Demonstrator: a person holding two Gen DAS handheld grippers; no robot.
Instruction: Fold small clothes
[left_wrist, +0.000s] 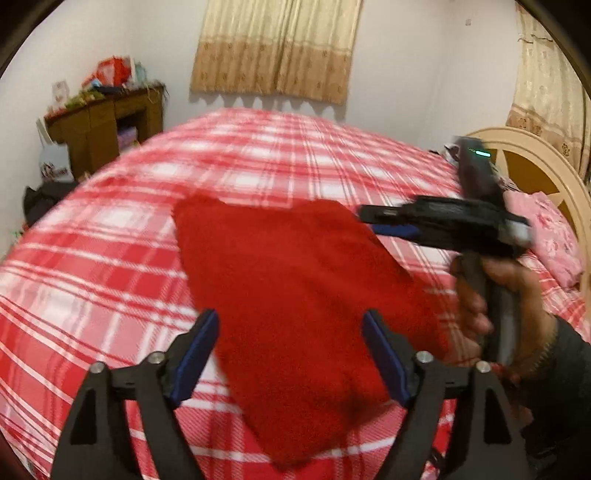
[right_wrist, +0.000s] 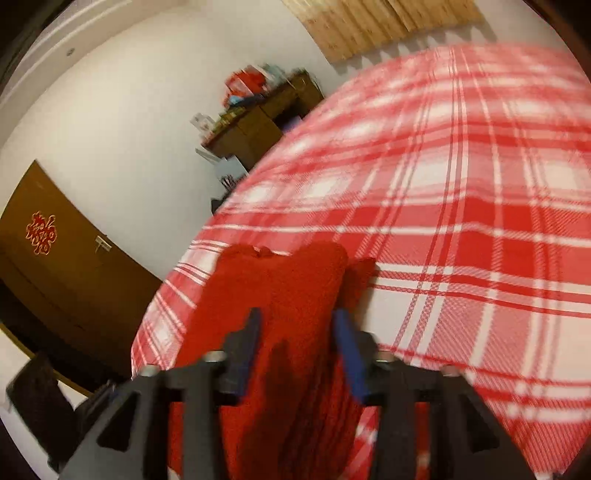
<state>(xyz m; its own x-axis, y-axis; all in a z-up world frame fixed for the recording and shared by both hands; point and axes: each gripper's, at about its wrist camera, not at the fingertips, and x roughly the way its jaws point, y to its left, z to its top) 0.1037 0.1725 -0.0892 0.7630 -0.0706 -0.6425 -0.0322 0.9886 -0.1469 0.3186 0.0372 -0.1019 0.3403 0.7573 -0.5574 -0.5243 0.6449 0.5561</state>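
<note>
the main risk is that the red garment (left_wrist: 295, 295) drags or bunches on the plaid bedspread (left_wrist: 110, 266) if only one corner is pulled, spoiling the fold; motion blur in both views hints at quick movement, which could miss an edge. the left gripper (left_wrist: 291, 354) hangs above the garment's near end with its jaws wide and holding nothing. the right gripper (right_wrist: 299, 350) sits over the garment's right edge, jaws fairly narrow with red cloth between them, but i cannot tell if they pinch it. the garment is a fuzzy, solid red piece lying mostly flat on the bedspread, narrowing toward its near end, with a small lump at its far edge.
</note>
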